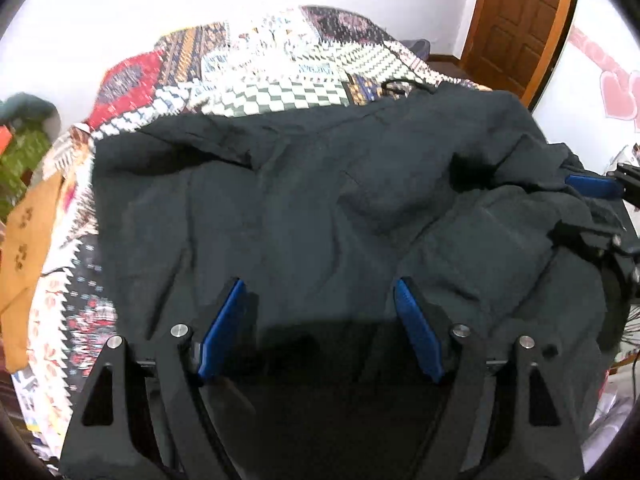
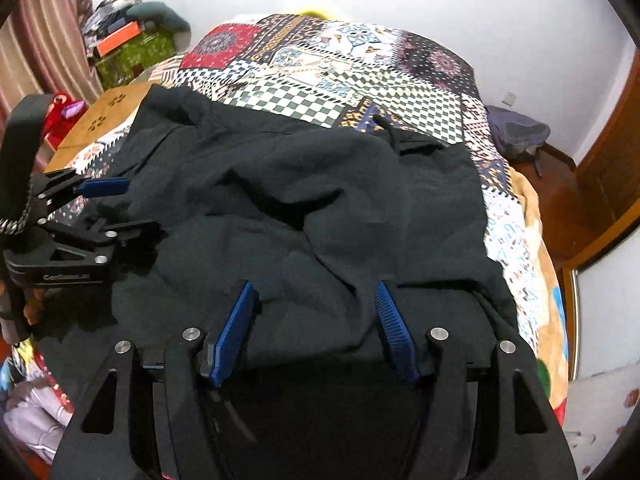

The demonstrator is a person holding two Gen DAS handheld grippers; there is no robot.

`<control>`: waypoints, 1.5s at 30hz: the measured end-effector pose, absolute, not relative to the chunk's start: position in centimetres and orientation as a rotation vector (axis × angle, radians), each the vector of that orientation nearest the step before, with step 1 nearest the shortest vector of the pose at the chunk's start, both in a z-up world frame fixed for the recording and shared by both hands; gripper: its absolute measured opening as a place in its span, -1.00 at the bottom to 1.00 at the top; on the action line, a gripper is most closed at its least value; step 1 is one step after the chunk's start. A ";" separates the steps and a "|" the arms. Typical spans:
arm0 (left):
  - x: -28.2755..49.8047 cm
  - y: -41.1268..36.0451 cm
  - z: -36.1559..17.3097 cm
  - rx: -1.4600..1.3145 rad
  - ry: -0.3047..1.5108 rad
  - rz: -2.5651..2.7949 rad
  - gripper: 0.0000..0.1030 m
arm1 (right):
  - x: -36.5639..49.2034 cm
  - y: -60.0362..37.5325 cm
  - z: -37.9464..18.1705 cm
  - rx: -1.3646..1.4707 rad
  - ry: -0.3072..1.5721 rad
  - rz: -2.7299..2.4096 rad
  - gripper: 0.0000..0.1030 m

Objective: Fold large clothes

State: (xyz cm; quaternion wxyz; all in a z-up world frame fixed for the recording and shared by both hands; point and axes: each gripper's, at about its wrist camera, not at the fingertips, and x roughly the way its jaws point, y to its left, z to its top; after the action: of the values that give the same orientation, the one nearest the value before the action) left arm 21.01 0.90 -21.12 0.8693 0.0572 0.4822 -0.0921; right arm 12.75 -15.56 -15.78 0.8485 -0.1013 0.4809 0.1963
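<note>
A dark garment lay spread and rumpled across the patchwork bedspread on the bed. The left claw hung over its near edge, jaws parted, nothing between them. The right claw was likewise spread wide above the bunched near-side folds, holding nothing.

Tools: two, the left tool and the right tool, each with two blue-padded fingers spread apart
Dark garments: one, a black garment just ahead of both tools
Patchwork bedcovers: one bedcover beyond the garment
Tan cloths with paw prints: one tan cloth left of the left tool
Wooden doors: one door far ahead, to the right of the left tool
Green boxes: one green box far left of the right tool
</note>
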 end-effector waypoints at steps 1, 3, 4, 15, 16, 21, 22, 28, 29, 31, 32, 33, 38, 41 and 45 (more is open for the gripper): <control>20.4 1.1 -20.5 0.127 0.992 -0.185 0.47 | 12.6 -16.0 -15.4 -0.197 1.015 0.409 0.16; 19.4 1.5 -19.3 0.130 0.966 -0.174 0.47 | 12.4 -16.7 -14.9 -0.181 1.012 0.390 0.16; 19.0 1.8 -18.7 0.129 0.951 -0.166 0.47 | 12.3 -16.9 -14.6 -0.178 1.007 0.378 0.16; 15.7 10.5 -14.4 0.044 0.843 0.007 0.60 | 10.2 -23.0 -11.2 -0.143 0.925 0.203 0.16; 15.3 11.5 -14.5 0.032 0.846 0.026 0.60 | 10.1 -23.9 -11.1 -0.133 0.928 0.180 0.16; 13.1 16.6 -16.4 -0.062 0.888 0.126 0.60 | 9.7 -27.6 -12.3 -0.060 0.943 0.062 0.24; 12.6 17.7 -17.2 -0.097 0.909 0.138 0.60 | 9.8 -28.3 -13.0 -0.035 0.960 0.044 0.24; 9.7 21.6 -22.8 -0.334 1.043 0.125 0.60 | 9.6 -31.1 -15.8 0.140 1.043 0.022 0.24; 9.4 21.8 -23.5 -0.361 1.057 0.125 0.60 | 9.6 -31.4 -16.1 0.161 1.055 0.023 0.24; 8.5 21.8 -25.1 -0.415 1.088 0.123 0.60 | 9.4 -31.9 -16.4 0.184 1.072 0.022 0.24; 8.2 21.6 -25.7 -0.437 1.099 0.113 0.60 | 9.2 -32.0 -16.4 0.186 1.075 0.021 0.24; 7.9 21.3 -26.1 -0.454 1.106 0.099 0.60 | 9.1 -32.1 -16.4 0.189 1.078 0.020 0.24; 6.6 19.6 -26.4 -0.502 1.086 0.014 0.60 | 8.0 -32.3 -17.2 0.223 1.104 0.056 0.24; 6.2 18.3 -26.8 -0.523 1.100 -0.019 0.60 | 7.6 -32.7 -17.9 0.272 1.110 0.072 0.24; 6.0 17.2 -26.6 -0.545 1.092 -0.033 0.59 | 7.3 -33.1 -17.8 0.350 1.094 0.099 0.24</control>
State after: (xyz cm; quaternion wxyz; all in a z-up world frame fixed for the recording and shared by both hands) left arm 5.98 17.16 -26.56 0.8193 -0.2557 0.5129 -0.0153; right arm 7.26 -33.07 -17.76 0.8385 0.1653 0.5171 0.0470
